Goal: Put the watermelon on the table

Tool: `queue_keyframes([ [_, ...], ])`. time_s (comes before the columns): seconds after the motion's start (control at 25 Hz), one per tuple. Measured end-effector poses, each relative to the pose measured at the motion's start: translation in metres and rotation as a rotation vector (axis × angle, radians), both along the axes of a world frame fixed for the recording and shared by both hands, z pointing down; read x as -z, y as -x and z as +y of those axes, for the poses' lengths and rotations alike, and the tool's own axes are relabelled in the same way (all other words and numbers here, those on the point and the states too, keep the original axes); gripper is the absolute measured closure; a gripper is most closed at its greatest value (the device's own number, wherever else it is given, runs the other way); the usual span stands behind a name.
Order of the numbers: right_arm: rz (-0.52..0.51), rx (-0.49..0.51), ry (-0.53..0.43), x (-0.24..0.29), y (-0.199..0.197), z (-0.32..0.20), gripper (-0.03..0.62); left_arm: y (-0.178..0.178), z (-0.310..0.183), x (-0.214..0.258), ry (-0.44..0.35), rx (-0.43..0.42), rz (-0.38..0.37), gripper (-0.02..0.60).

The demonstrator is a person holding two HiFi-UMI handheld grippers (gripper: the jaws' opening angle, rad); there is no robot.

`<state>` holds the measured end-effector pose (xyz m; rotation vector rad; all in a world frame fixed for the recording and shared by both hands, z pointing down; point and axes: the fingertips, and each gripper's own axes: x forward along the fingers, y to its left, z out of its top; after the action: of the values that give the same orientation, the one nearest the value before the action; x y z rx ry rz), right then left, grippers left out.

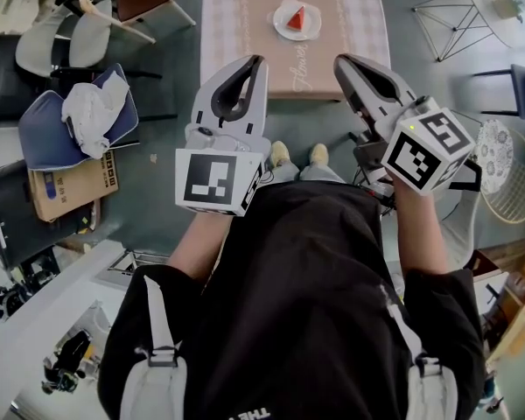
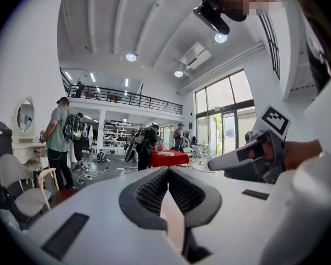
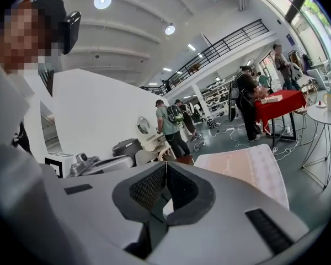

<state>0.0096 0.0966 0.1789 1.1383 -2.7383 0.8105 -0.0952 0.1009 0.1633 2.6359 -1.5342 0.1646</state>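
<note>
**Both claws shut and empty, the watermelon ahead on its plate**

We hold the left claw (image 1: 258, 59) and the right claw (image 1: 339, 59) side by side in front of us. Each has its jaws pressed together with nothing between them. The watermelon (image 1: 297, 19), a small red wedge, sits on a white plate (image 1: 280, 27) on the tabletop (image 1: 245, 24), well apart from both claws. It is too small in the head view for us to say whether it stands upright or lies on its side.

The main risk, as we judge it, is reaching in with the jaws shut. The tips would then shove the wedge or slide the plate across the cloth instead of taking hold. A second risk is squeezing too hard, since the flesh is likely soft and wet and could split or slip out. A grip low on the rind end should hold better. Catching the plate rim could tip the plate. On our left, chairs (image 1: 92, 38) and a cardboard box (image 1: 70, 186) crowd the floor, so a careless step sideways could bump them.
</note>
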Motion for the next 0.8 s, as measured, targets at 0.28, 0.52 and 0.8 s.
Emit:
queue_keyframes([
  [0.28, 0.072, -0.001, -0.023, 0.004, -0.029, 0.007, 0.577, -0.027, 0.009, 0.005, 0.002, 0.004, -0.007, 0.566],
  [0.52, 0.062, 0.01, -0.022, 0.004, -0.045, 0.01, 0.577, -0.042, 0.015, 0.006, 0.003, 0.016, -0.016, 0.566],
  [0.8, 0.048, 0.032, -0.033, 0.007, -0.048, 0.013, 0.577, -0.049, 0.02, 0.01, -0.004, 0.03, -0.032, 0.566],
])
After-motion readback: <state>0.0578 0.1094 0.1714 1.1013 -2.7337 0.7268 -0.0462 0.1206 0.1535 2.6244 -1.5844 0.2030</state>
